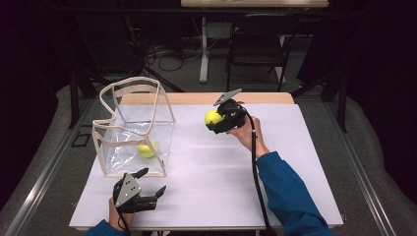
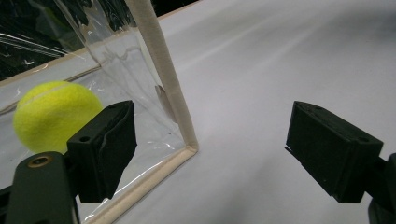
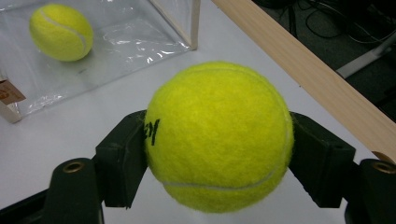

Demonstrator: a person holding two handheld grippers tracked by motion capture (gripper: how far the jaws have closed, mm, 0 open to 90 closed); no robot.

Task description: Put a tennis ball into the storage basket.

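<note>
A yellow tennis ball (image 3: 218,137) sits clamped between the jaws of my right gripper (image 1: 220,121), held above the white table top right of centre; the same ball (image 1: 213,117) shows at the gripper's tip in the high view. A second tennis ball (image 1: 147,149) lies inside the clear bag with cream trim (image 1: 135,129) at the left; this second tennis ball (image 2: 55,114) is seen through the bag's wall, and again as the far ball (image 3: 61,31). My left gripper (image 1: 151,183) rests low at the near left, jaws open and empty, just in front of the bag's near corner (image 2: 189,147).
The white table top (image 1: 295,162) has a wooden strip (image 1: 206,98) along its far edge. Beyond it stand a dark chair (image 1: 258,44) and a white table leg (image 1: 203,49) among floor cables. Metal rails run along both sides of the table.
</note>
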